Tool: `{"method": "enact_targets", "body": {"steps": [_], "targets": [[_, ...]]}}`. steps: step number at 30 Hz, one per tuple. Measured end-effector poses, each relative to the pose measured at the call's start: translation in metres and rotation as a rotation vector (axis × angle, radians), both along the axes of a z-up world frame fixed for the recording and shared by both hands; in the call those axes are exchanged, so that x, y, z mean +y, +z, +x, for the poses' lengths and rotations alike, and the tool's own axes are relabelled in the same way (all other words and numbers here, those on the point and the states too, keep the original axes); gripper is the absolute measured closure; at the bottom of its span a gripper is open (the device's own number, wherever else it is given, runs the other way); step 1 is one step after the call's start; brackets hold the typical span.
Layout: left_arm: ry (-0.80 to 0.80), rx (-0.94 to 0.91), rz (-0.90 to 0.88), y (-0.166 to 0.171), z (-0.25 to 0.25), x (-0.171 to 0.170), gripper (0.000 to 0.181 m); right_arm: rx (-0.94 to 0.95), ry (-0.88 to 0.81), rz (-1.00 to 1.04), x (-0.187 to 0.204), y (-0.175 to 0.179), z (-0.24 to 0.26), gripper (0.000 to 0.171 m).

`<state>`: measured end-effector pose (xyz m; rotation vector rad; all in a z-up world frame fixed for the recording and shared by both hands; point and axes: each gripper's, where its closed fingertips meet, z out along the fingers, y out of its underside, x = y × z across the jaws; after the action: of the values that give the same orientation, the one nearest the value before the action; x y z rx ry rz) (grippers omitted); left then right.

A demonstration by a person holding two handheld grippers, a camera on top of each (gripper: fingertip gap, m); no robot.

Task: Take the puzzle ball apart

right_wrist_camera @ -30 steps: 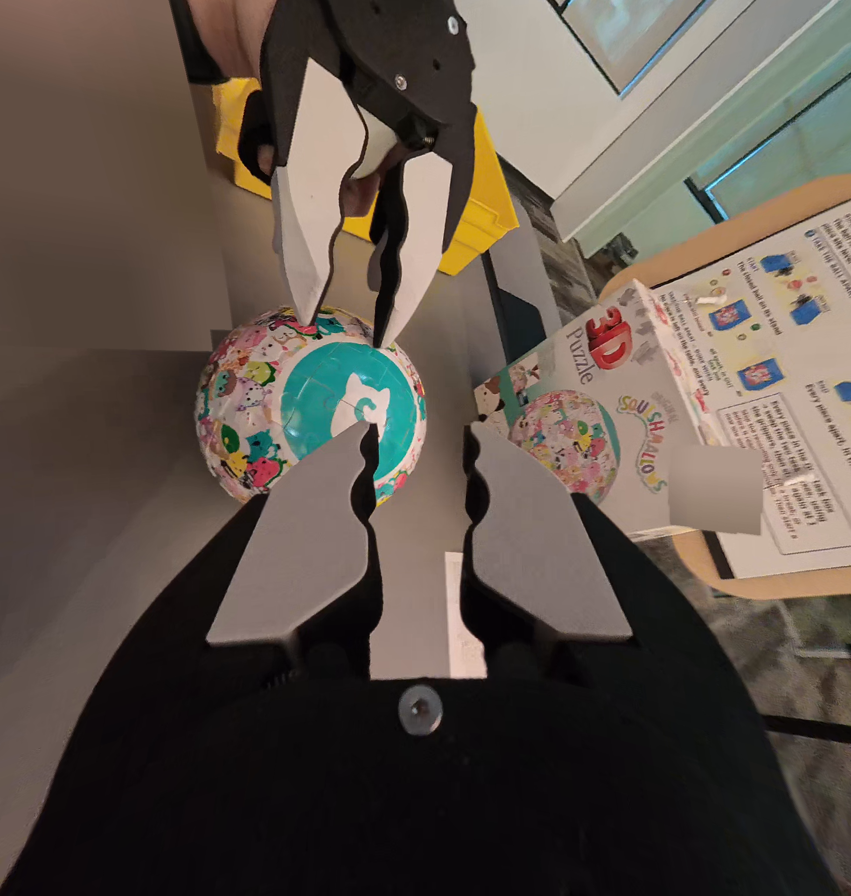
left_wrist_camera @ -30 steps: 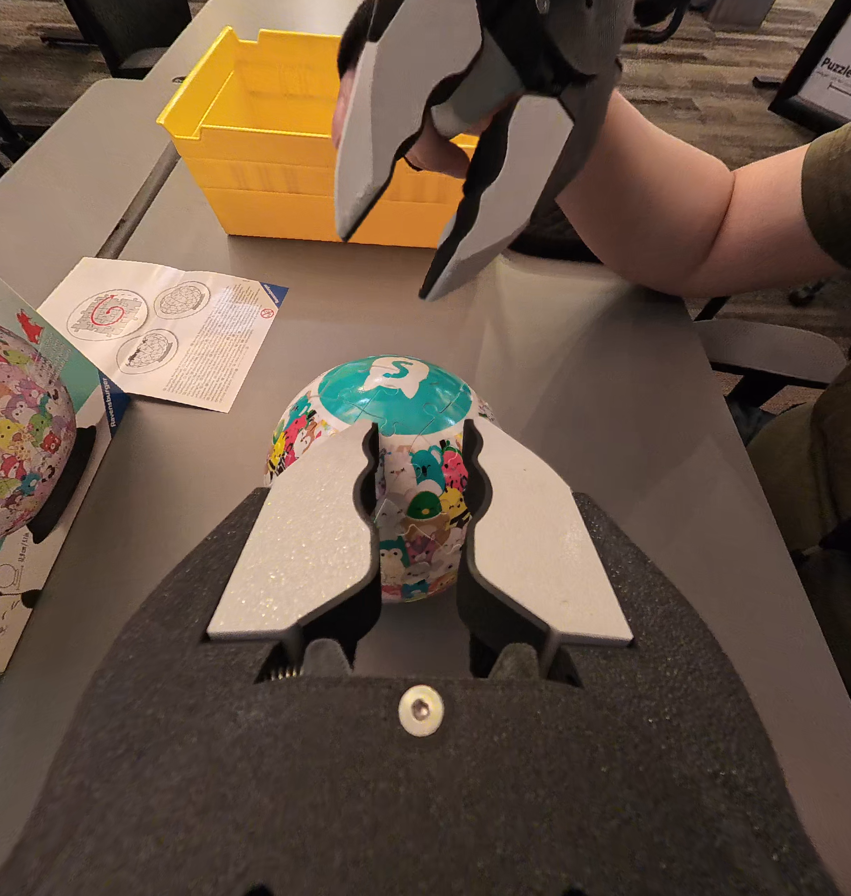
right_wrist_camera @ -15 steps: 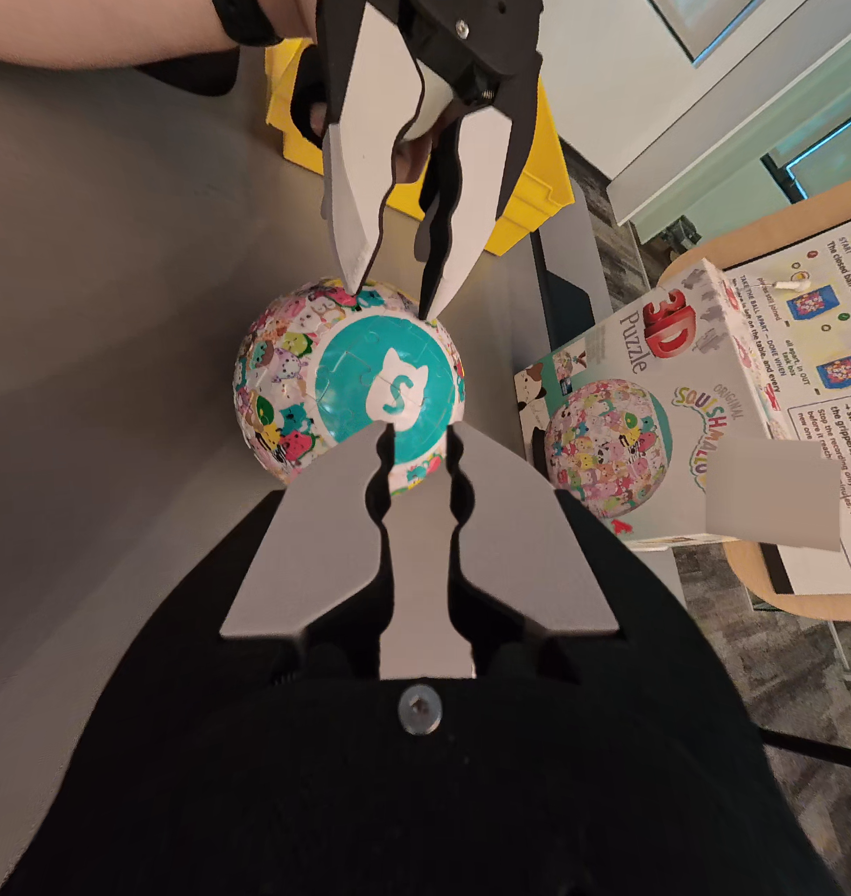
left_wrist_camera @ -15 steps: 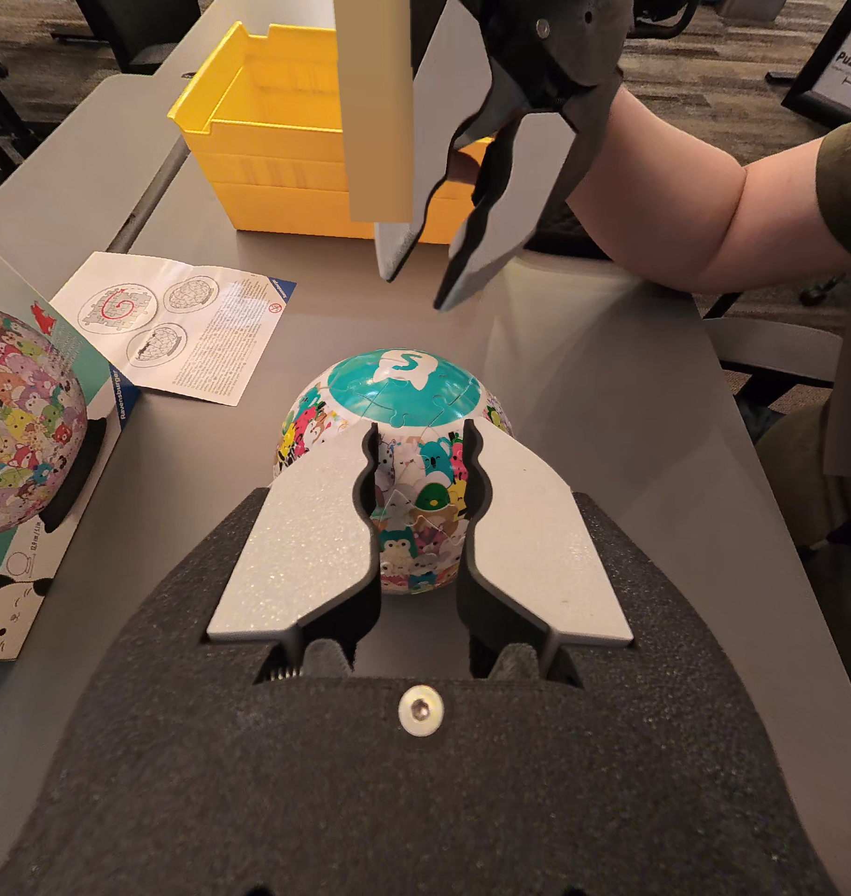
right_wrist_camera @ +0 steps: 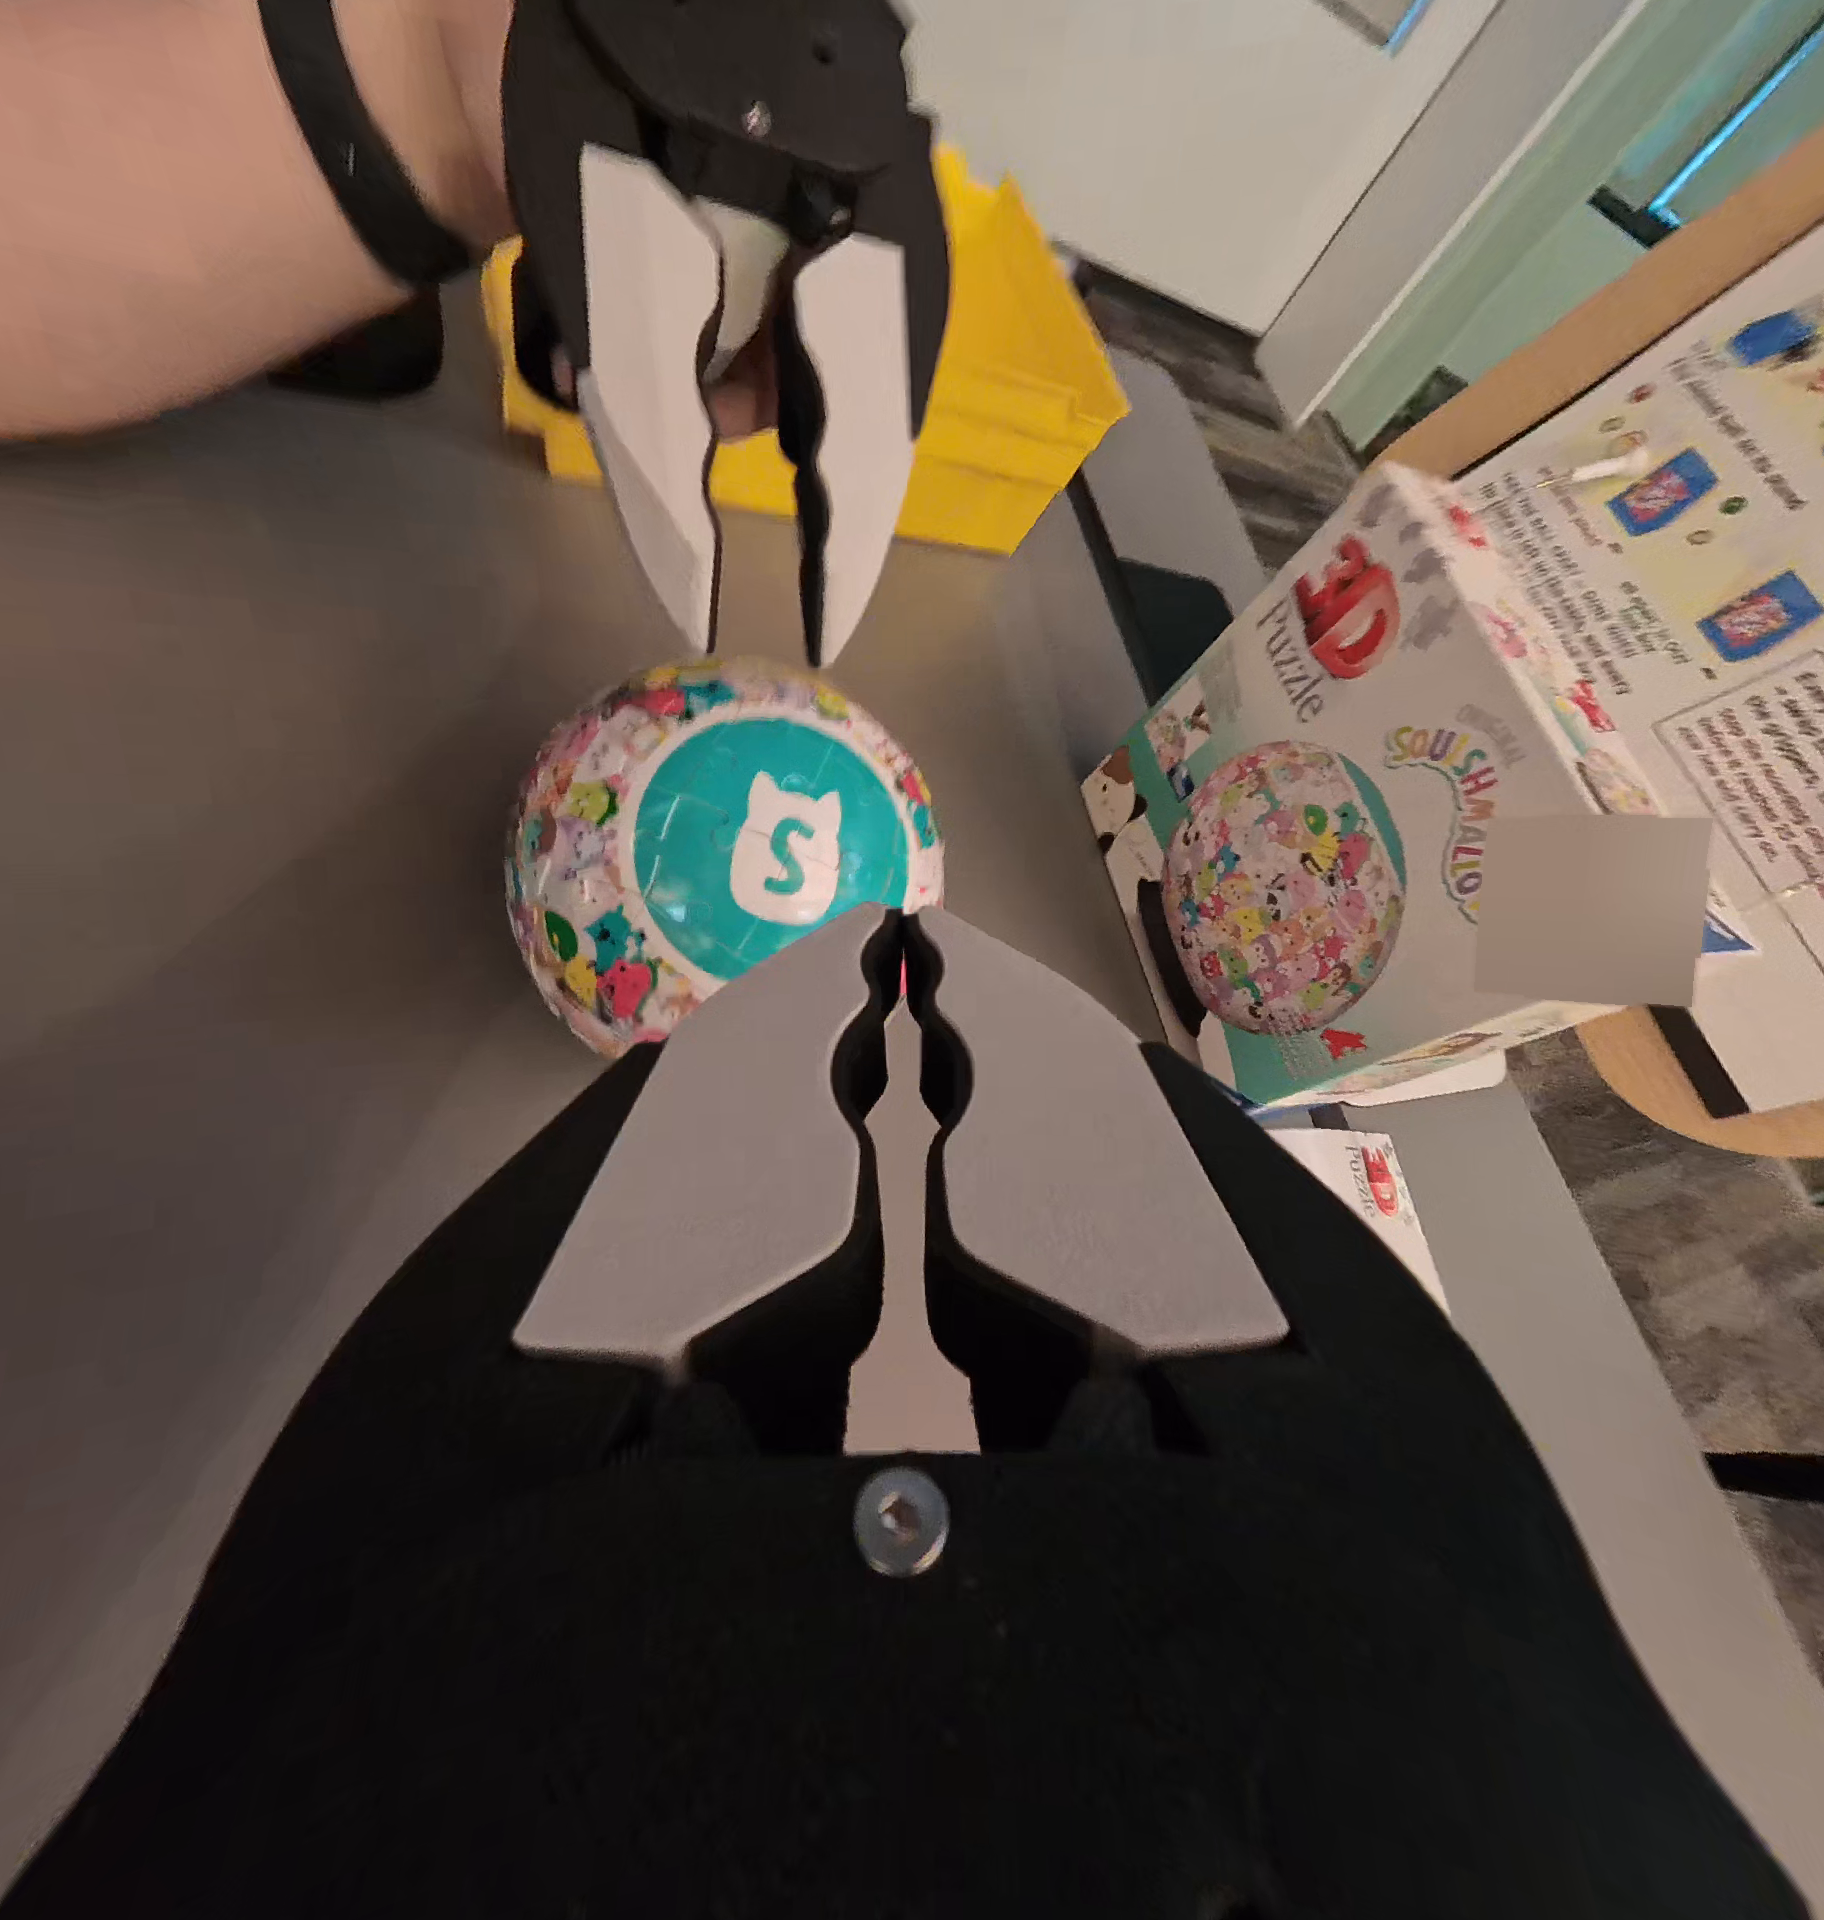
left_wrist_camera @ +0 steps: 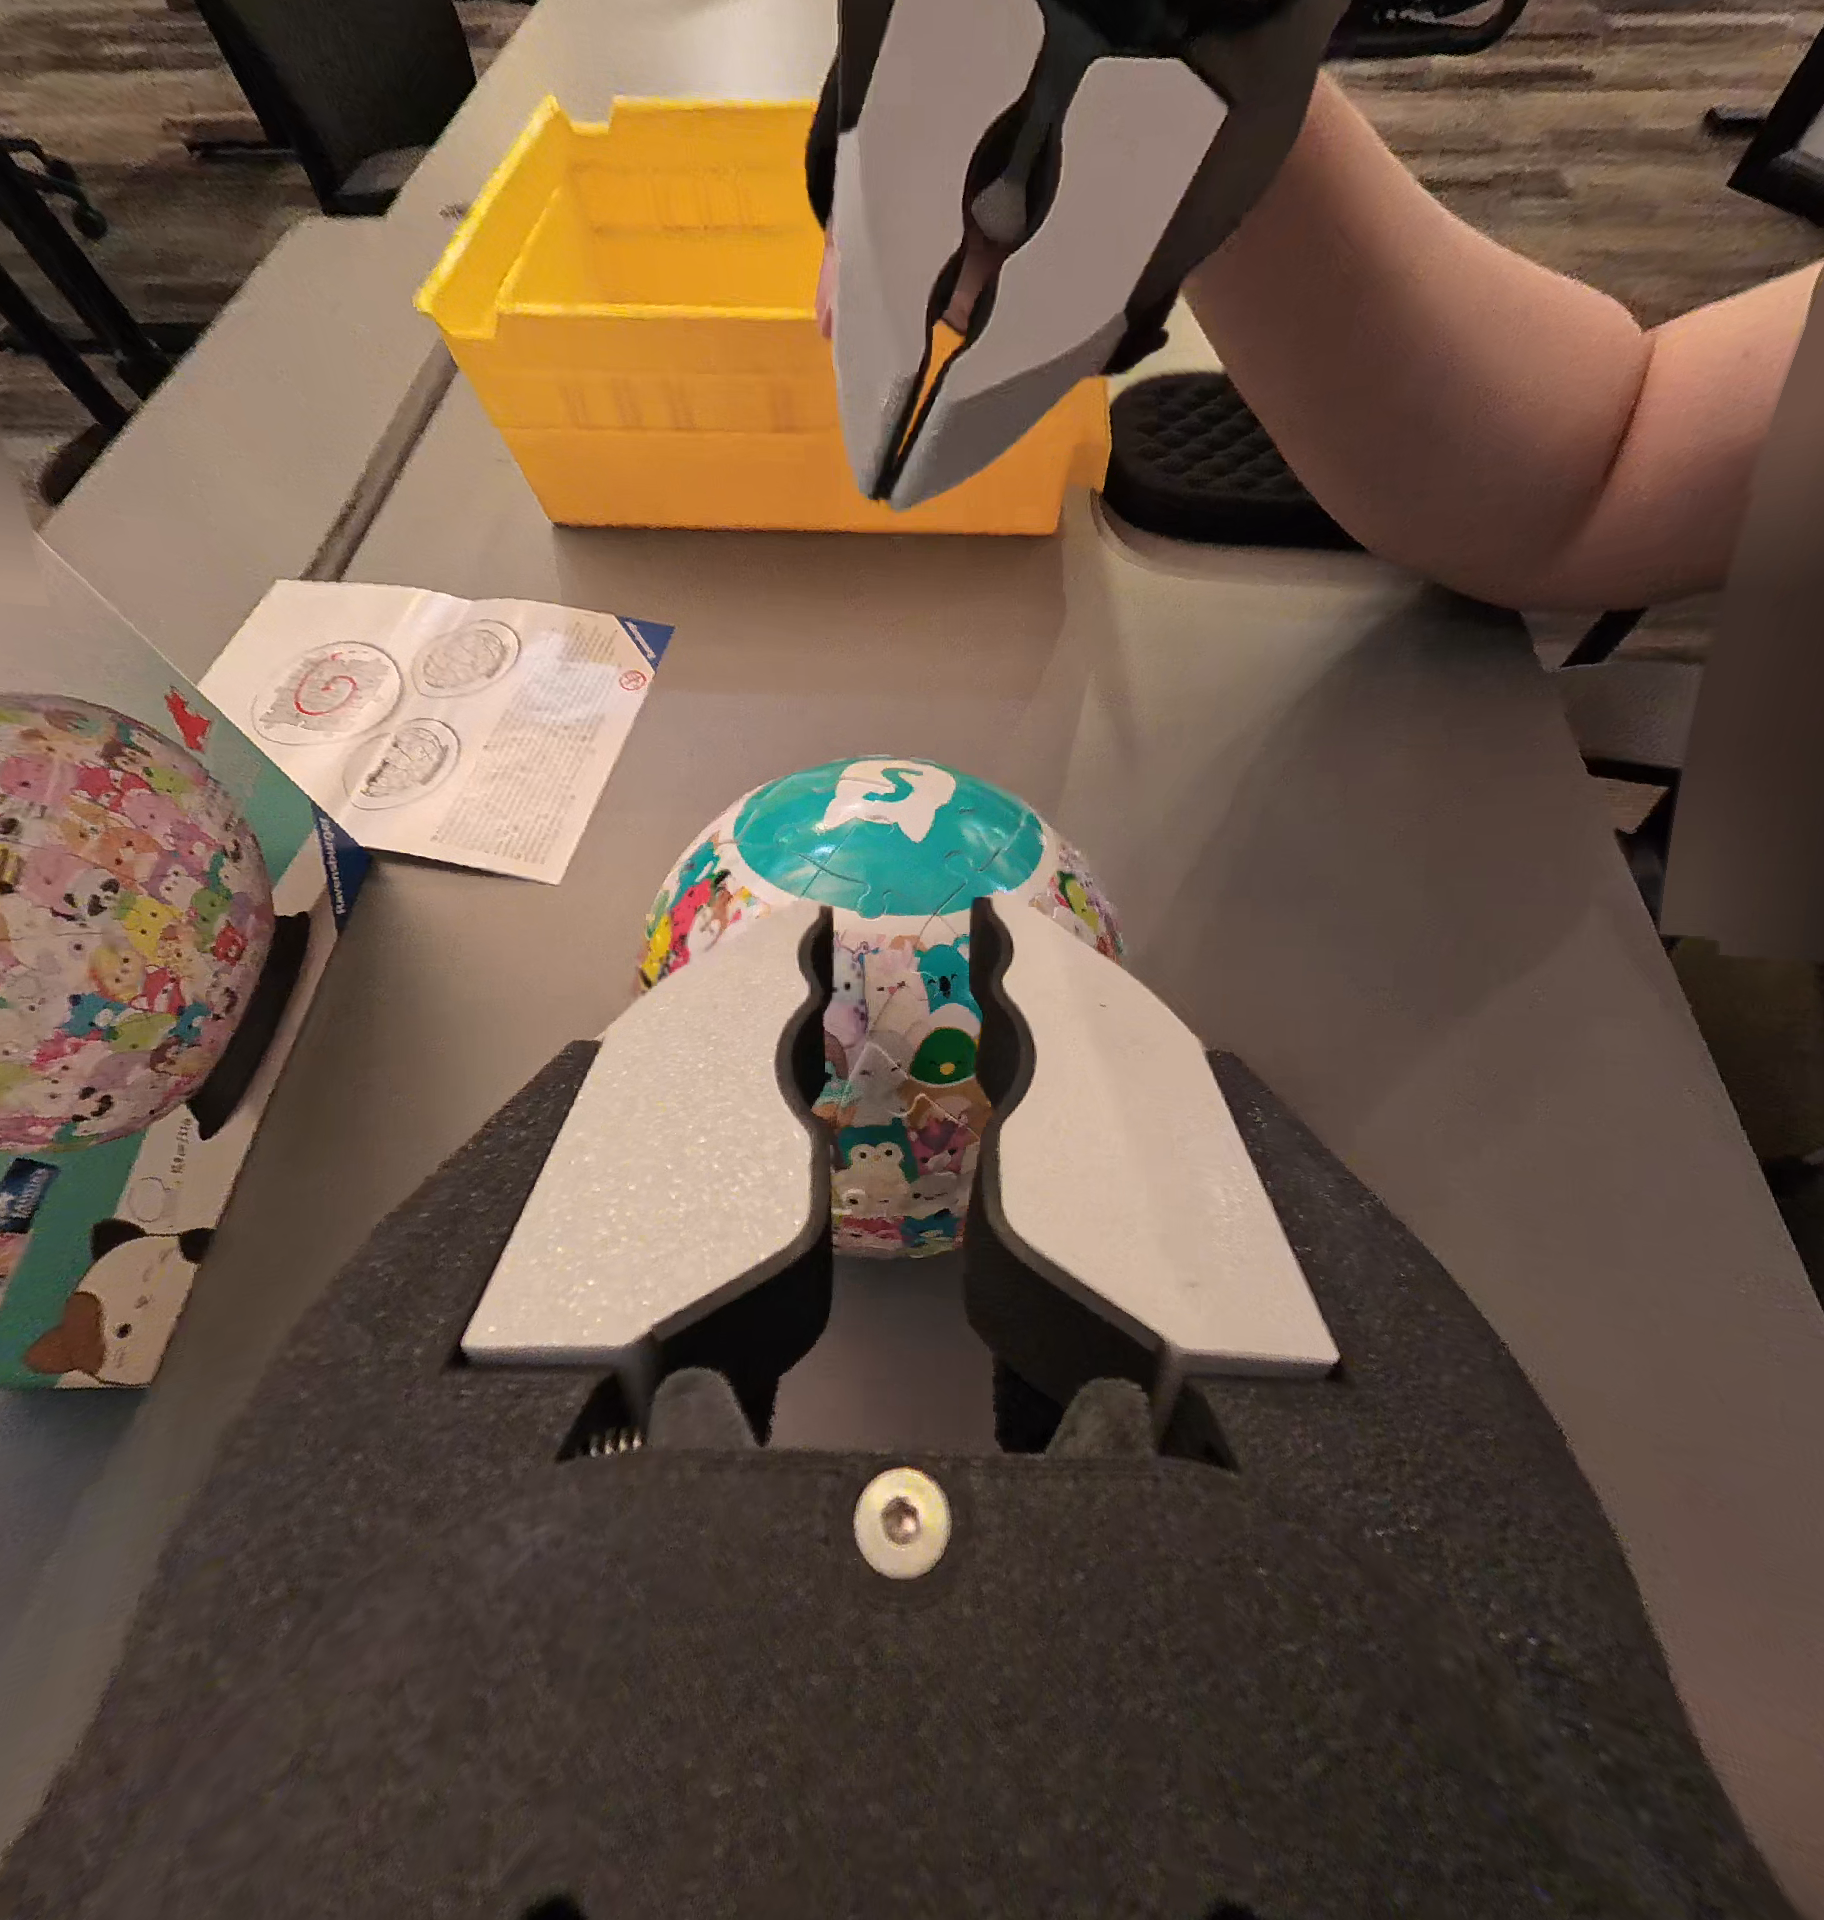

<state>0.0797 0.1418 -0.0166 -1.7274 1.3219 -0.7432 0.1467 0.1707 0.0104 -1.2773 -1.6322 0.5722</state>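
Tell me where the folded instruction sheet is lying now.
In the left wrist view, the instruction sheet lies flat on the grey table, left of the puzzle ball, before the yellow bin.

both wrist cameras look down from close range, facing each other across the shared puzzle ball (left_wrist_camera: 892, 997).

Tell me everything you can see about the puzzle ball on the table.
The puzzle ball is a glossy sphere of interlocking curved pieces, apparently plastic, printed with many small colourful cartoon animals. On top sits a teal circle with a white cat-head emblem. It looks whole, with no piece removed, and rests on the grey table. The left gripper is open just in front of it; contact cannot be told.
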Motion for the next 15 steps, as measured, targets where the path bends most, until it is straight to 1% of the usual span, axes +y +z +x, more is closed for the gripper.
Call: {"method": "enact_targets", "body": {"steps": [3,6,8,10,13,15], "targets": [[0.015,-0.063,0.058,0.020,-0.004,0.001,0.162,0.172,-0.019,-0.113,-0.004,0.031,0.000,0.171],[0.043,-0.118,0.118,0.037,-0.007,0.002,0.167,0.237,-0.059,-0.200,-0.003,0.040,0.004,0.171],[0.072,-0.124,0.123,0.037,-0.007,0.002,0.166,0.257,-0.041,-0.208,-0.010,0.034,0.004,0.170],[0.112,-0.118,0.108,0.031,-0.003,0.000,0.158,0.250,-0.028,-0.218,-0.018,0.017,0.003,0.170],[0.172,-0.055,0.128,0.013,-0.002,-0.002,0.148,0.258,-0.048,-0.235,-0.024,-0.003,0.001,0.170],[0.192,-0.011,0.156,0.002,-0.004,-0.004,0.146,0.270,-0.088,-0.220,-0.022,-0.009,0.000,0.170]]}}
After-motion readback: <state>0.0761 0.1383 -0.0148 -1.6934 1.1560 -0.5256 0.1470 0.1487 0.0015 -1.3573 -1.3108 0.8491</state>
